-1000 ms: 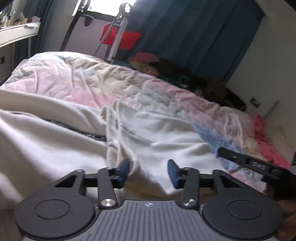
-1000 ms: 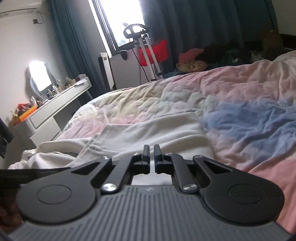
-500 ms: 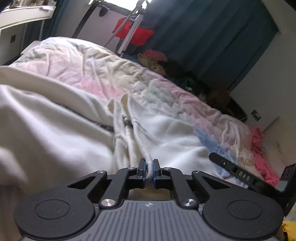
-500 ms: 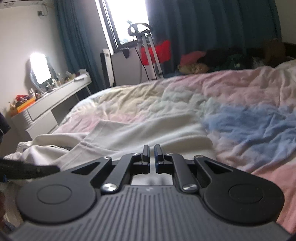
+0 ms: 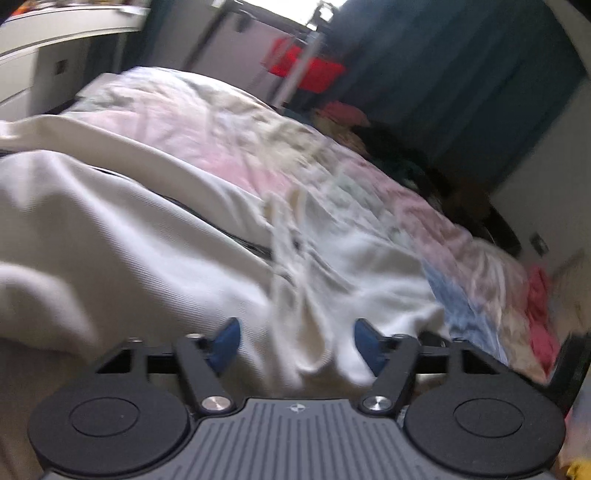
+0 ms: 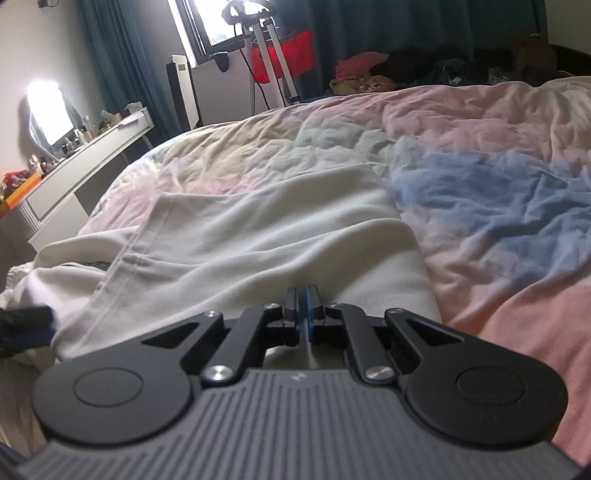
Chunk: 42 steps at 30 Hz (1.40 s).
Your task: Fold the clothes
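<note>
Left tool [image 5: 295, 345] gapes wide over a bunched ridge of the white garment [image 5: 129, 251]; our right tool [image 6: 303, 308] is pinched tight at its near edge, cloth between unclear. It lies rumpled on the bed [image 6: 498, 184], partly doubled; flattening and folding remain, we judge.

A pastel quilt [image 6: 461, 155] covers the bed. Beyond its far edge lie heaped clothes [image 6: 373, 74], with dark curtains [image 6: 406, 26] behind. Left of the quilt stands a white dresser [image 6: 85, 162] with a lit mirror [image 6: 50, 110]; a red item [image 6: 295, 51] hangs on a stand past the quilt.
</note>
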### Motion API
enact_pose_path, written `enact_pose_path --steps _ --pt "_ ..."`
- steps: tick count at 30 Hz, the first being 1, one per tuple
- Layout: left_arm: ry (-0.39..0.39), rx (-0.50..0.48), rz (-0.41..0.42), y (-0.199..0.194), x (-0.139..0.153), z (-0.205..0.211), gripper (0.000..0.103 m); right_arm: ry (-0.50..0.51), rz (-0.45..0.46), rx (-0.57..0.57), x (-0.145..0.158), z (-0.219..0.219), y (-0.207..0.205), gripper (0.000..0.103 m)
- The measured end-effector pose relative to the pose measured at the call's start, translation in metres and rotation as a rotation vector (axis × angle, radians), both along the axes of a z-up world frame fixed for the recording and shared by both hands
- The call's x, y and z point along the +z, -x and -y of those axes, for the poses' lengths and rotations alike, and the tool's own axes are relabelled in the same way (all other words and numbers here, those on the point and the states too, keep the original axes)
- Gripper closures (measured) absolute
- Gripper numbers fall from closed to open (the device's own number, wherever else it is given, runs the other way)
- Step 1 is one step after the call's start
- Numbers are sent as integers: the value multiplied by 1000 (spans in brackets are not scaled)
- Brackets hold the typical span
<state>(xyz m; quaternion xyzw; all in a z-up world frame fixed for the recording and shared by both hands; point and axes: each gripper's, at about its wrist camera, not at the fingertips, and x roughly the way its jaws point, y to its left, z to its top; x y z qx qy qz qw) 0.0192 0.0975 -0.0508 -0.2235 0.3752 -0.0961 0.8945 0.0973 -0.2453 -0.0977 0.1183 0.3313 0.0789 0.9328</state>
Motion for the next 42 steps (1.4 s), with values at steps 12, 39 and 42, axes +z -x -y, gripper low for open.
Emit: enact_pose_path --steps 12,39,42 --pt "371 622 -348 26 -24 -162 13 -8 -11 -2 3 3 3 97" --pt "412 801 -199 -5 -48 -231 29 -3 31 -8 11 4 17 96" --pt "399 838 -172 -2 -47 -237 42 -9 52 -3 15 4 22 96"
